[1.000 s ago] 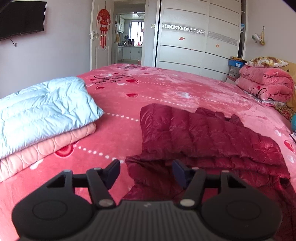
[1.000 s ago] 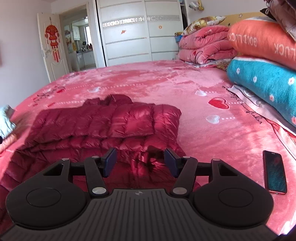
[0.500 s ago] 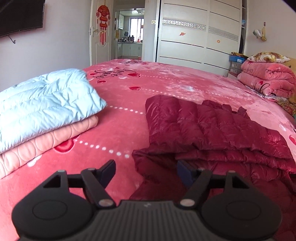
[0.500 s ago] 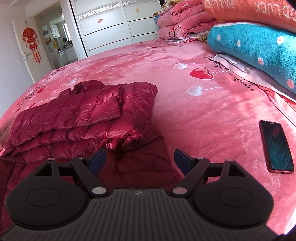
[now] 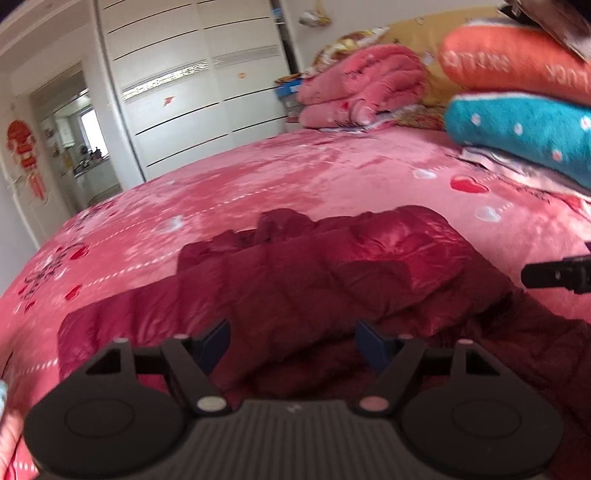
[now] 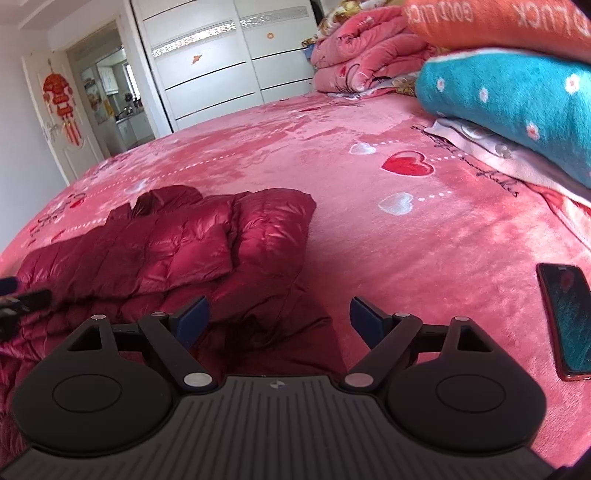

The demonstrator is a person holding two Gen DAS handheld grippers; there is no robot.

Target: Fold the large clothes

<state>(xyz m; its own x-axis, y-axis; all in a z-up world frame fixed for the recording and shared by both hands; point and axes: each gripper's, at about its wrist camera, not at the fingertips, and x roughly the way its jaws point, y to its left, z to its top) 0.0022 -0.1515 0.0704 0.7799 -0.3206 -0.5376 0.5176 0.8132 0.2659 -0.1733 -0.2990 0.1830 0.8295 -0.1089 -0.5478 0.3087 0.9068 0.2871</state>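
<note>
A dark red quilted down jacket [image 5: 332,273] lies partly folded on the pink bed; it also shows in the right wrist view [image 6: 177,251]. My left gripper [image 5: 293,345] is open and empty, just above the jacket's near edge. My right gripper [image 6: 279,321] is open and empty over the jacket's near right corner. A black part of the right gripper [image 5: 557,275] shows at the right edge of the left wrist view. A part of the left gripper [image 6: 22,301] shows at the left edge of the right wrist view.
A phone [image 6: 567,321] lies on the bed at the right. Stacked teal [image 6: 509,99] and orange [image 6: 509,22] blankets stand at the right, folded pink blankets [image 6: 362,62] further back. A white wardrobe [image 6: 229,62] and a doorway [image 6: 110,99] are beyond the bed.
Both grippers have opened wider. The left gripper has swung to the right, so the blue and pink folded quilts have left its view. The right gripper has moved slightly right along the jacket's edge.
</note>
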